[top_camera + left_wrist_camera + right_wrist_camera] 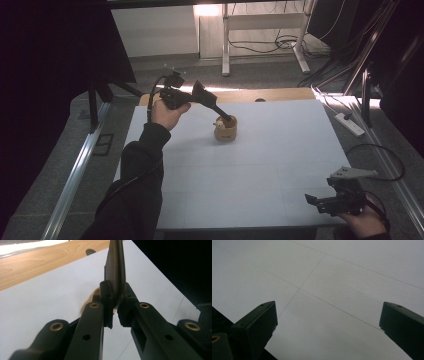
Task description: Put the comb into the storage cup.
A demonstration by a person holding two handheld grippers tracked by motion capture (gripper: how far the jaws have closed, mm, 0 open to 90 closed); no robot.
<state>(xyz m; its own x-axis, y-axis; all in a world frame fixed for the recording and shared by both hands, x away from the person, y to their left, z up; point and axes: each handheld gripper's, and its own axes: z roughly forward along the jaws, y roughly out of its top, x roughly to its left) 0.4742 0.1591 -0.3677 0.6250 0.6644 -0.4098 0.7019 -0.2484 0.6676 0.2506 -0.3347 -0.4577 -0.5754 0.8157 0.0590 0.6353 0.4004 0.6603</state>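
While no writing can be read anywhere, the left gripper (223,116) grips a thin dark flat piece (115,275) over a wooden cup (225,131). Its jaws hide most of the cup. The right gripper (311,199) is open above the counter (280,150).

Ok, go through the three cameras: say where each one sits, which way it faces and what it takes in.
High view: above the person's side, looking forward and down on the white table; both forearms, left gripper at the wooden cup, right gripper.
Left gripper view: rides the left gripper, jaws shut on a thin flat piece.
Right gripper view: rides the right gripper, jaws open over the table.
All three share the white table.
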